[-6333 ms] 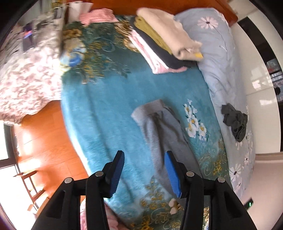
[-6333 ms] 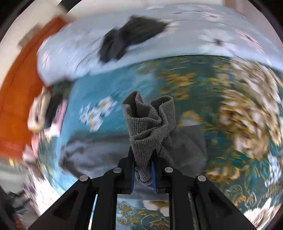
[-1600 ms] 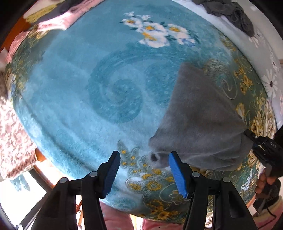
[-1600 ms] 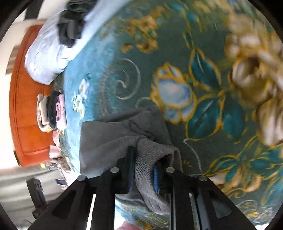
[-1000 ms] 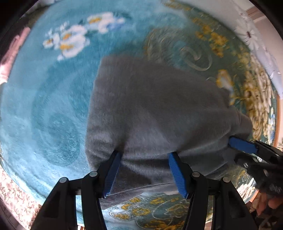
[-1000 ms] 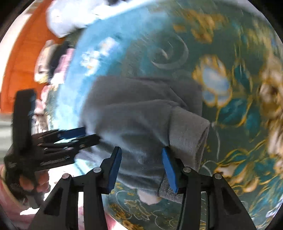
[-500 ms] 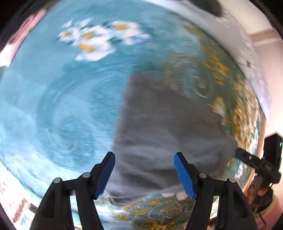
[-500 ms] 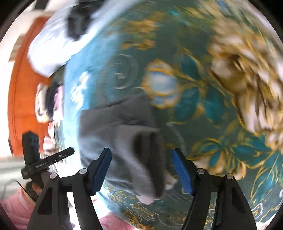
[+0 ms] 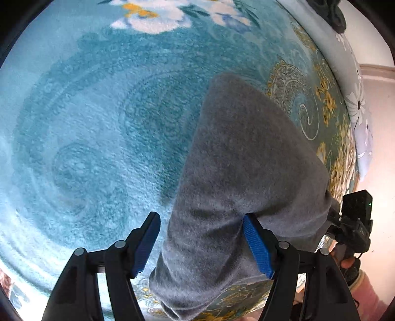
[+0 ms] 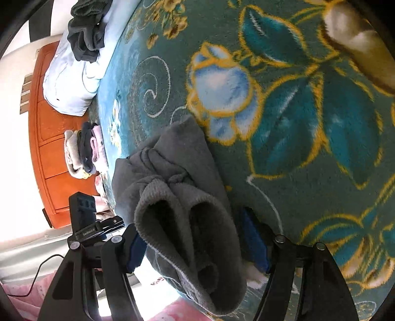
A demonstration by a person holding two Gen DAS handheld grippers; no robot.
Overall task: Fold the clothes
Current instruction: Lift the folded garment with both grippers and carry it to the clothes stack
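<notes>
A grey fleece garment (image 9: 242, 172), folded over, lies on the teal floral blanket (image 9: 86, 123) at the near edge of the bed. My left gripper (image 9: 201, 243) is open, its blue pads either side of the garment's near left end. The right gripper shows at the far right of the left wrist view (image 9: 355, 222). In the right wrist view the garment's ribbed cuffed end (image 10: 182, 222) bulges between the fingers of my open right gripper (image 10: 197, 247). The left gripper shows there at the left (image 10: 91, 222).
A stack of folded clothes (image 10: 84, 150) sits by the orange headboard (image 10: 49, 148). A dark crumpled garment (image 10: 86, 37) lies on the pale flowered bedsheet (image 10: 71, 81); it also shows in the left wrist view (image 9: 333, 12). The bed edge runs just below both grippers.
Both grippers have opened and released the grey garment, which now lies folded on the blanket. The left gripper has moved closer over the garment's near left end.
</notes>
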